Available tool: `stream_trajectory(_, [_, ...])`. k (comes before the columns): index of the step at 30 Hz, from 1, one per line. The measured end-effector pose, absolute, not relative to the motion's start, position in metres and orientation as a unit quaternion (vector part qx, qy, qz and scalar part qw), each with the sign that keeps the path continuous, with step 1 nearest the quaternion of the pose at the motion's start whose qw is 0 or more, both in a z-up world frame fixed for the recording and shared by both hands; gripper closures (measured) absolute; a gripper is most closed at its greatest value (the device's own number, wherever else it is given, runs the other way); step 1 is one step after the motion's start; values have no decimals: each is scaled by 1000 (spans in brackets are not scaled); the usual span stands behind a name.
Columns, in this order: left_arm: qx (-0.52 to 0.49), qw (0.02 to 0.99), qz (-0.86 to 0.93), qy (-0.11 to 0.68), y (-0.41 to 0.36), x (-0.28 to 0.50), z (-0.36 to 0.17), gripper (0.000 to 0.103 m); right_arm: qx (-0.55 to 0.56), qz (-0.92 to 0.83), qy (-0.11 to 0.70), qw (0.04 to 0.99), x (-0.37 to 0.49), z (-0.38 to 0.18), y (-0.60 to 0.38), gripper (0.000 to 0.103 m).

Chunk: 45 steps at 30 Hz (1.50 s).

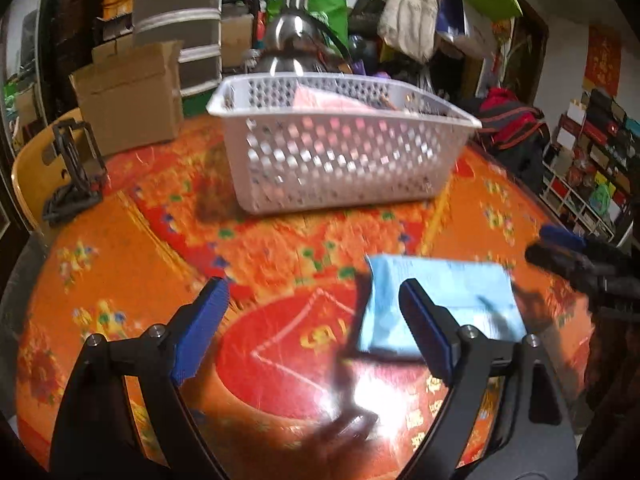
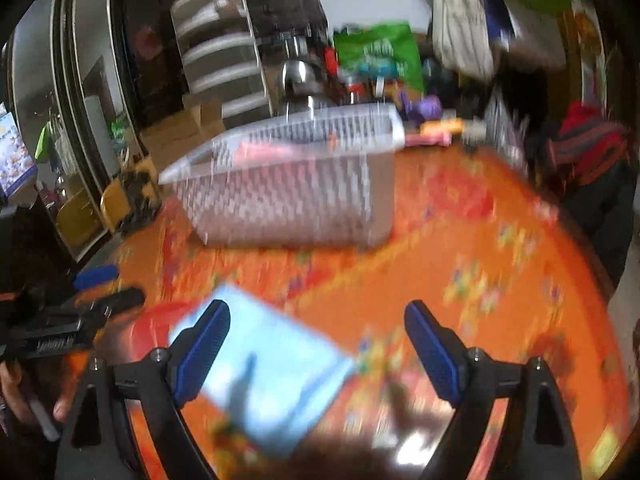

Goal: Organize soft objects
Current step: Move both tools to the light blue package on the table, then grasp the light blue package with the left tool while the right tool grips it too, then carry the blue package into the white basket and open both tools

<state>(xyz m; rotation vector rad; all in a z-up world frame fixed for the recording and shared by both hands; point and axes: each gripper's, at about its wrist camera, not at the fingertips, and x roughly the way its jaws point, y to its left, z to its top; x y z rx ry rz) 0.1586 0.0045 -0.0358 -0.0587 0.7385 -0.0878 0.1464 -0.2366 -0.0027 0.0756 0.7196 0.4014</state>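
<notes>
I see my left gripper [image 1: 310, 330] spread wide and holding nothing above the glossy orange-red patterned tabletop [image 1: 120, 248]; my right gripper [image 2: 316, 354] is likewise released. The folded light-blue cloth [image 1: 444, 300] lies flat at lower right of the left view, the white perforated plastic basket [image 1: 340, 152] beyond it at centre, a pink cloth [image 1: 320, 100] inside.

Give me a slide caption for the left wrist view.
Open left gripper nears a folded blue cloth before a white basket.
</notes>
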Motion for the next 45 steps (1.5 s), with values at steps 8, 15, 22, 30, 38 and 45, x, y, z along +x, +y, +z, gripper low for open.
stream_trajectory(8, [-16,915,-80,395,-22,168,-59,18,50,198,393,897,109,-39,-235,14])
stream_trajectory(15, [6,906,-105,410,-42,176,-71,18,39,208,405,889,113,-46,-224,31])
stream_trajectory(22, [-14,899,-135,417,-42,183,-76,25,36,229,419,878,121,-52,-217,43])
stream_trajectory(30, [-39,886,-175,428,-43,183,-80,43,35,246,427,870,124,-54,-212,59])
stream_trajectory(38, [-28,885,-180,428,-53,171,-78,56,4,248,418,874,125,-50,-199,67])
stream_trajectory(45, [-43,898,-159,407,-43,155,-74,67,-13,254,387,887,117,-40,-196,75])
